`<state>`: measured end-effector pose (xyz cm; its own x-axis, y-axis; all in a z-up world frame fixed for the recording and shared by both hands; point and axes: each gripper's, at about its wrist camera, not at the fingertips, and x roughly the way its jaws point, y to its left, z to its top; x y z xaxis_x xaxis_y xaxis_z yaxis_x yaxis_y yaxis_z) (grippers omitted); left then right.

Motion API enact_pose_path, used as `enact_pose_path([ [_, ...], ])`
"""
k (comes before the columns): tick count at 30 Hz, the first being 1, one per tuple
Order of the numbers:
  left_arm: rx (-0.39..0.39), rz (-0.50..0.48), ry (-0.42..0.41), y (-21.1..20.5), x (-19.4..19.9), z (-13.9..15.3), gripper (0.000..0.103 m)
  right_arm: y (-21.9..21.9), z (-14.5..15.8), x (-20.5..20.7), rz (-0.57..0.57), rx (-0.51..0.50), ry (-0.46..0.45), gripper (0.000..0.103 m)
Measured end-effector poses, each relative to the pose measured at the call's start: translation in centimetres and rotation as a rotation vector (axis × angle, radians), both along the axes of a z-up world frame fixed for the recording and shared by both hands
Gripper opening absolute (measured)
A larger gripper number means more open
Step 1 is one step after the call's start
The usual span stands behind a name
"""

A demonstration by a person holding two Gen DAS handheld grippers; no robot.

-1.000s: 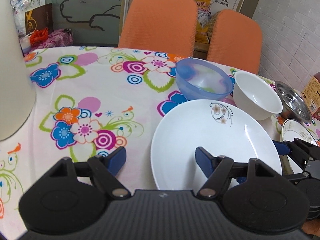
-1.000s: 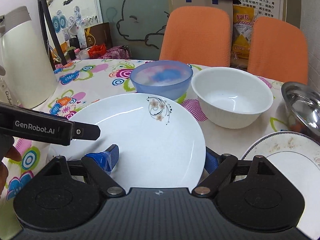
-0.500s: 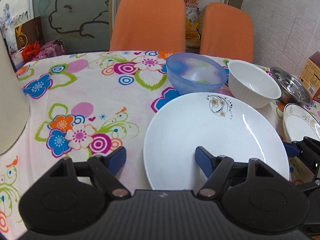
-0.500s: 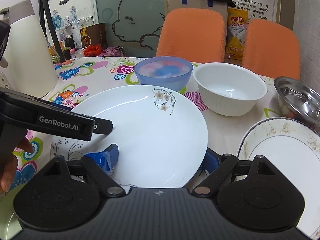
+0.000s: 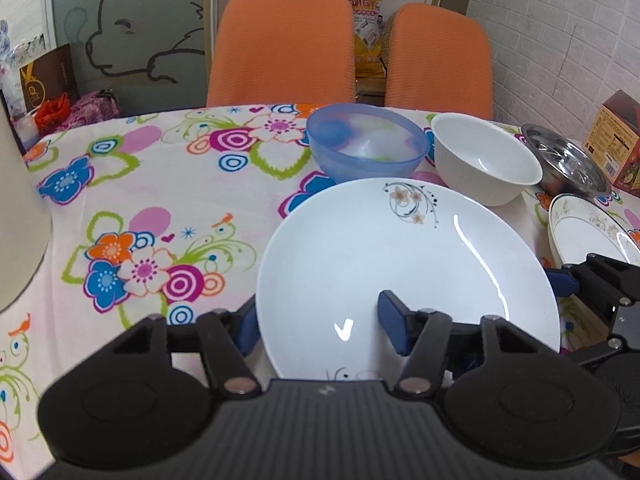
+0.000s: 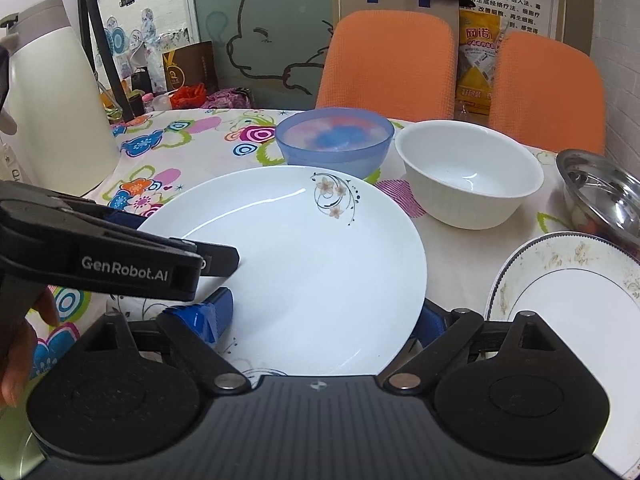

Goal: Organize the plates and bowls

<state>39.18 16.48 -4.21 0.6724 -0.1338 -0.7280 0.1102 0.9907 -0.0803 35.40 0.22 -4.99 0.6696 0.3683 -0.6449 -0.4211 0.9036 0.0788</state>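
Note:
A large white plate with a flower motif [image 5: 404,264] [image 6: 304,276] is held above the flowered tablecloth. My left gripper [image 5: 320,324] is open and straddles the plate's left rim, one finger under it and one over it. My right gripper [image 6: 324,316] is open and straddles the plate's right rim the same way. Behind the plate stand a blue translucent bowl [image 5: 366,148] [image 6: 334,140], a white bowl [image 5: 486,158] [image 6: 468,172] and a steel bowl [image 5: 566,164] [image 6: 604,192]. A patterned-rim plate [image 5: 592,232] [image 6: 568,308] lies at the right.
A white thermos jug [image 6: 52,100] stands at the left of the table. Two orange chairs [image 5: 280,48] stand behind the table. A cardboard box [image 5: 616,140] sits at the far right by the brick wall. A small patterned dish edge [image 6: 256,372] shows under the big plate.
Both grippers and the large plate have risen and drawn back a little. The left gripper's left finger now lies under the plate's rim; before it stood beside it.

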Motion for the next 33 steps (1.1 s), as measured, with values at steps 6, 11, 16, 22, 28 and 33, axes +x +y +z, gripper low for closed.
enact_pose_path([
  [6,-0.041,0.076,0.037,0.5,-0.5,0.7,0.05,-0.1,0.2,-0.5,0.008,0.001,-0.005,0.073],
  [11,-0.039,0.108,0.009,0.6,-2.2,2.6,0.05,-0.4,1.4,-1.8,0.027,0.051,-0.03,0.073],
  [16,-0.016,0.107,-0.06,0.0,-5.1,5.8,0.05,-0.3,3.7,-4.0,0.028,0.054,-0.098,0.073],
  [22,-0.026,0.102,-0.091,-0.3,-9.9,7.1,0.05,-1.3,5.5,-8.3,0.019,0.102,-0.142,0.073],
  [28,-0.044,0.13,-0.051,-0.3,-15.2,4.7,0.05,-1.8,4.2,-13.1,0.017,0.126,-0.12,0.073],
  [33,-0.043,0.146,-0.023,-0.5,-18.3,2.7,0.05,-2.1,2.6,-15.9,0.011,0.149,-0.08,0.073],
])
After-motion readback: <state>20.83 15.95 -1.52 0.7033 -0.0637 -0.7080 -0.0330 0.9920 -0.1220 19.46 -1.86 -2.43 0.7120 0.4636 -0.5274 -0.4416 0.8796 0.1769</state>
